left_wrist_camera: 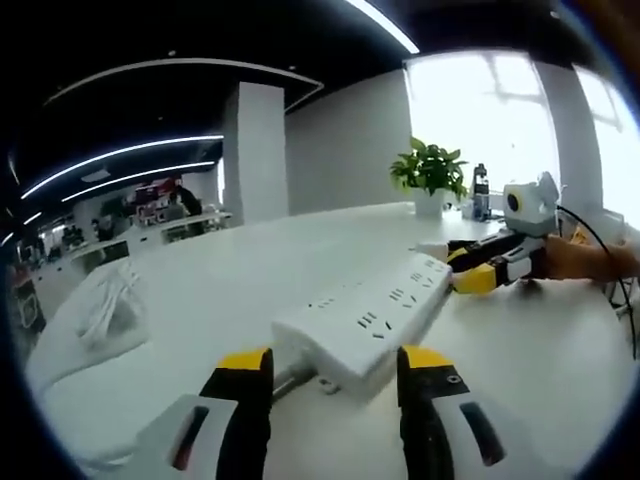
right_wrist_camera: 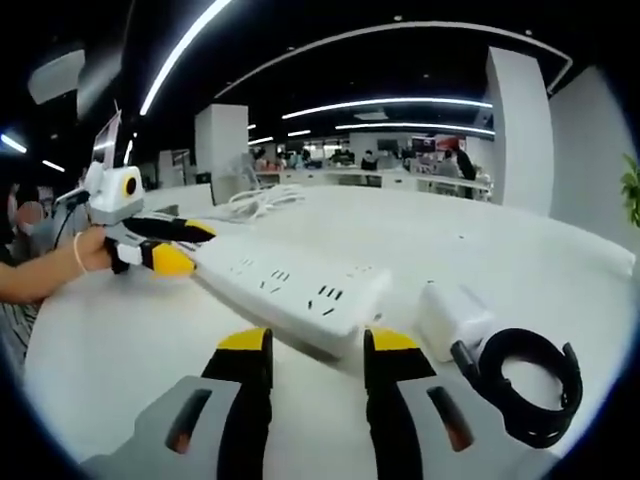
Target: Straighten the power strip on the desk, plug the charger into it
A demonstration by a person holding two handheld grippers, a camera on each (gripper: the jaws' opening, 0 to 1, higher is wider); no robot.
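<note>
The white power strip (left_wrist_camera: 365,322) lies flat on the white table (left_wrist_camera: 540,350), and everything else is placed from it. In the left gripper view, the left hand-held gripper (left_wrist_camera: 335,362) stands at the strip's cord end, its yellow-tipped jaws spread wide with that end between them; whether they touch the casing cannot be told. At the strip's far end the right hand-held gripper (left_wrist_camera: 468,268) comes in from the right, jaws narrow and closed on the strip's end, a person's hand (left_wrist_camera: 590,260) behind it. Beyond that far end stands a potted plant (left_wrist_camera: 430,175), and well to the left of the strip a bundle of white cable (left_wrist_camera: 108,300) rests on the table.

In the right gripper view, the right hand-held gripper (right_wrist_camera: 316,352) has the strip (right_wrist_camera: 285,285) between its jaws. Just to the right of the strip sits the white charger (right_wrist_camera: 452,315), apart from the sockets, with its coiled black cable (right_wrist_camera: 527,385) beside it. The left hand-held gripper (right_wrist_camera: 182,246) is at the strip's other end.
</note>
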